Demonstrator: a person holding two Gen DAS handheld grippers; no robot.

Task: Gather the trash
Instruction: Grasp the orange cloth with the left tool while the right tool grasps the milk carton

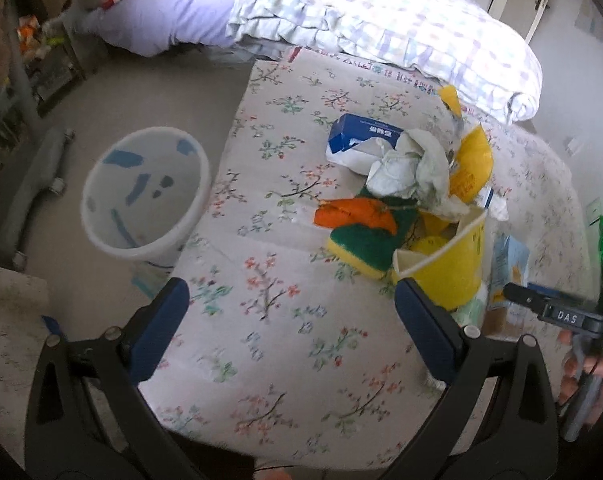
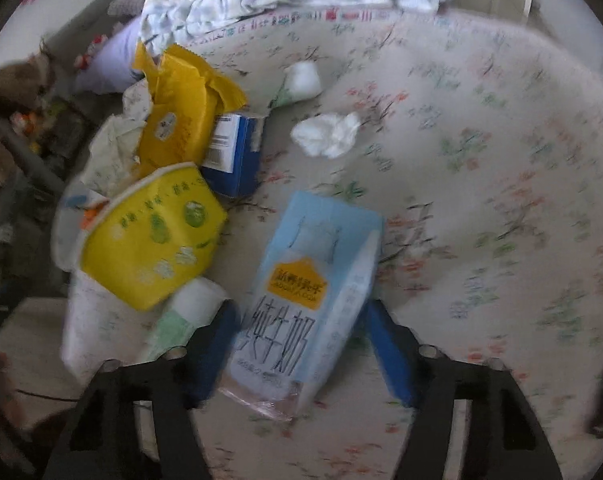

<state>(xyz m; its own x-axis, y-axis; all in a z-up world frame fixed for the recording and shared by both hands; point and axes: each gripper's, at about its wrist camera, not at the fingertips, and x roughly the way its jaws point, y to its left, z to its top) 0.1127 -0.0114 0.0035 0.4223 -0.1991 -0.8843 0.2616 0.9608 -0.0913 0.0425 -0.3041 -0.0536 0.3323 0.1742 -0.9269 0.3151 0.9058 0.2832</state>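
Trash lies on a flowered bed sheet: a yellow paper bowl, a green and orange sponge, crumpled paper, a blue box and a yellow wrapper. A white trash bin stands on the floor to the left. My left gripper is open and empty above bare sheet. My right gripper is open, its jaws on either side of a light blue milk carton that lies on the sheet. The bowl, the wrapper and the blue box lie to the carton's left.
A crumpled white tissue and a small white wad lie further back. A white and green tube rests by the left finger. A checked quilt is heaped at the bed's far side. Shelves stand at far left.
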